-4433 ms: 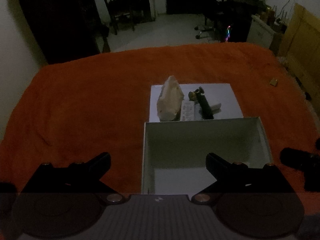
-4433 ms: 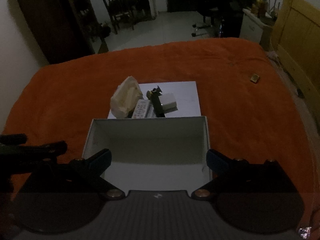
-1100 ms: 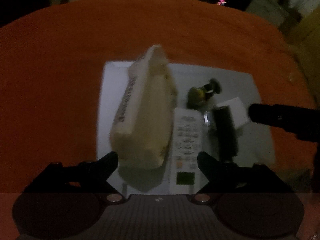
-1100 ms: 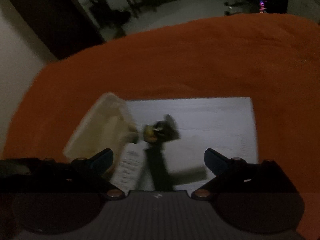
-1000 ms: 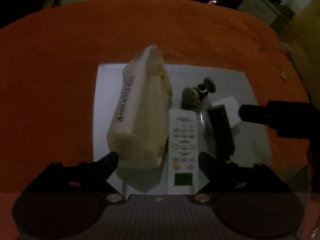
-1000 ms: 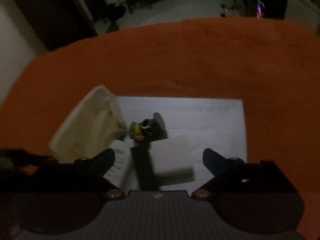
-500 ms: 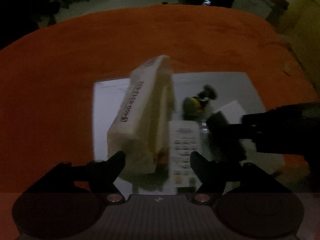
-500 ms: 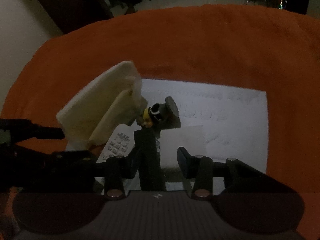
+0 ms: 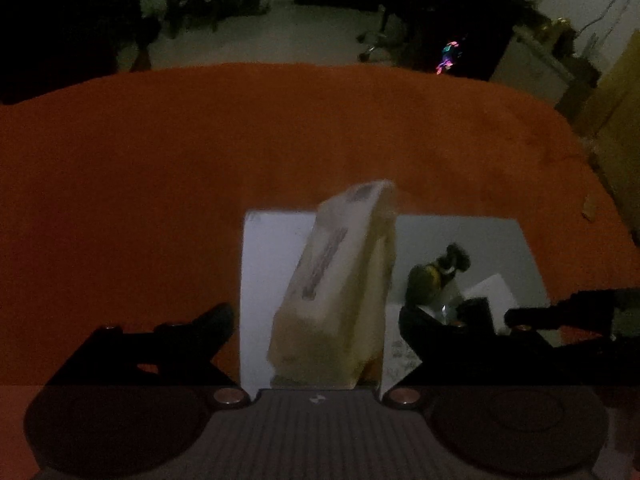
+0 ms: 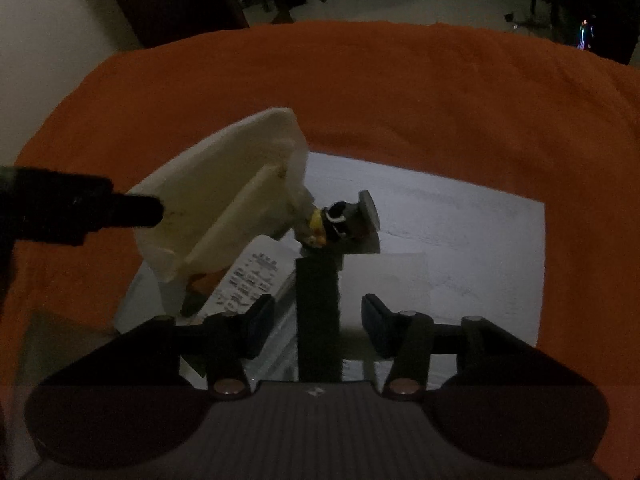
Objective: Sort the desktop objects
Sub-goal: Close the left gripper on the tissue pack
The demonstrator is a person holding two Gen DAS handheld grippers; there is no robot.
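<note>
Two claws over the white sheet on the orange worktop

My left claw (image 9: pixel 316 340) is spread wide around the cream tissue pack (image 9: pixel 336 280), which stands tilted on the white sheet (image 10: pixel 460 224); whether it touches the pack I cannot tell in the blur. Right of the pack lie the white remote (image 10: pixel 248 276) and a small dark figurine (image 10: pixel 340 220). My right claw (image 10: pixel 318 326) is half closed around the black bar (image 10: pixel 318 300), fingers not quite touching it.
</note>
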